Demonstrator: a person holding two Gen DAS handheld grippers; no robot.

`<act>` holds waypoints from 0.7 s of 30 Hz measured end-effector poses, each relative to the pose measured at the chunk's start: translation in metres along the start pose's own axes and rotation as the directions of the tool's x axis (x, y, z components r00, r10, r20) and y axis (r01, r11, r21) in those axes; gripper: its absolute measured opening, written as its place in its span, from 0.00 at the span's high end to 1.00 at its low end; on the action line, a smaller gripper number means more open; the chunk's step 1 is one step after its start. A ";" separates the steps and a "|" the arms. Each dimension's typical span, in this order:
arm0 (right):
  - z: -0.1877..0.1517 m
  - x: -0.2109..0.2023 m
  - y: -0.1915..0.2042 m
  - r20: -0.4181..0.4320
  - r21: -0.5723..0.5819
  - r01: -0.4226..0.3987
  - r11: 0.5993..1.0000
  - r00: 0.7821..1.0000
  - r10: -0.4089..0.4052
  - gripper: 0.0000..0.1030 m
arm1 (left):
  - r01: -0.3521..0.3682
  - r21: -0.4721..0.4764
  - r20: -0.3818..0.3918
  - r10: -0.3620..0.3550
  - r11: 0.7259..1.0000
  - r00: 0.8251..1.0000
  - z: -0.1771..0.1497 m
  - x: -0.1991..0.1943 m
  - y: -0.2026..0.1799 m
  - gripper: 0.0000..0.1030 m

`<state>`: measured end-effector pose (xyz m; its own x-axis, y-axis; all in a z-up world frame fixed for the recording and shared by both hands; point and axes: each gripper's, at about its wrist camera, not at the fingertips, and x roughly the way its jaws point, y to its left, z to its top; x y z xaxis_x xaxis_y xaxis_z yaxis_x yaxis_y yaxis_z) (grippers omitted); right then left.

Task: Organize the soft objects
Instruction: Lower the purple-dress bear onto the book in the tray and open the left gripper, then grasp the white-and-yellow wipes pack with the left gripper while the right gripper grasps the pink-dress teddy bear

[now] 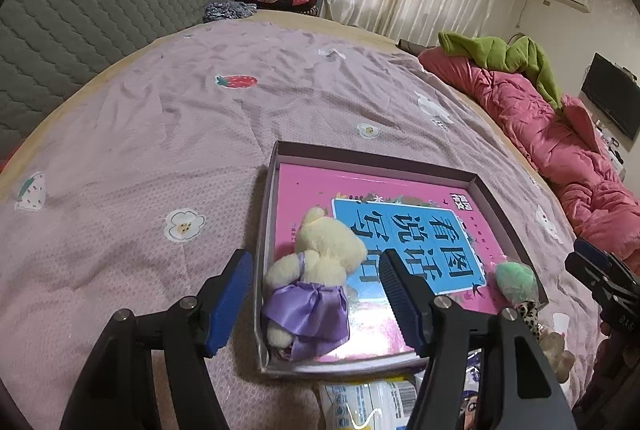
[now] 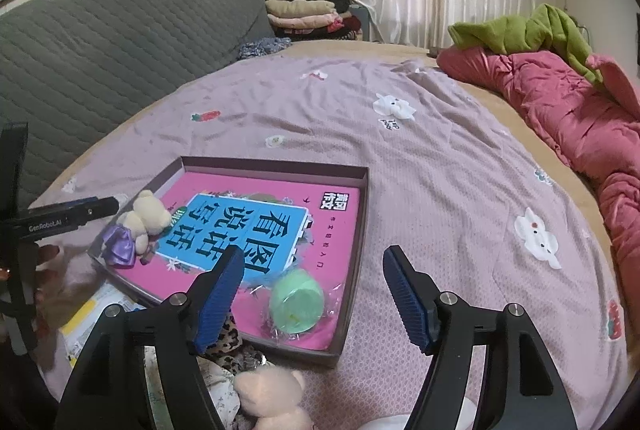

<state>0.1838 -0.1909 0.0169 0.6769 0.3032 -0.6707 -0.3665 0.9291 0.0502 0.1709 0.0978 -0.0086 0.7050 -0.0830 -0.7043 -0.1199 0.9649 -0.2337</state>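
Observation:
A shallow box (image 1: 380,159) (image 2: 276,162) lies on the lilac bedspread with a pink book (image 1: 400,230) (image 2: 248,230) flat inside it. A cream teddy bear in a purple dress (image 1: 324,250) (image 2: 140,226) lies in the box's near left corner. My left gripper (image 1: 316,262) is open, one finger outside the box wall and one over the book, with the bear between them untouched. A green soft ball in clear wrap (image 1: 516,280) (image 2: 296,304) rests in the box's near right corner, just below my open right gripper (image 2: 314,258).
Below the box lie a pale pink plush bear (image 2: 268,398), a leopard-print piece (image 2: 230,342) and printed packets (image 1: 372,402). A red quilt (image 2: 560,117) with a green garment (image 2: 520,29) runs along the right. A grey headboard (image 2: 100,41) stands at the left.

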 end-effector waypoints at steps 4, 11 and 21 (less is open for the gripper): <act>-0.004 -0.001 -0.005 -0.007 0.023 -0.012 1.000 1.000 0.012 0.28 | 0.002 0.014 -0.005 -0.002 1.000 1.000 -0.008 -0.005 -0.004 0.36; -0.008 -0.007 -0.007 0.018 0.023 -0.013 1.000 1.000 0.013 0.28 | 0.009 0.062 -0.007 -0.009 0.998 1.000 -0.023 -0.021 -0.019 0.36; -0.018 -0.023 0.001 0.028 -0.006 -0.012 1.000 1.000 0.012 0.28 | 0.004 0.040 -0.006 -0.004 0.999 1.000 -0.032 -0.040 -0.016 0.36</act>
<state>0.1563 -0.2012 0.0188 0.6904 0.3203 -0.6487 -0.3783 0.9241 0.0536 0.1227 0.0778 0.0019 0.7012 -0.0885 -0.7075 -0.0884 0.9738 -0.2094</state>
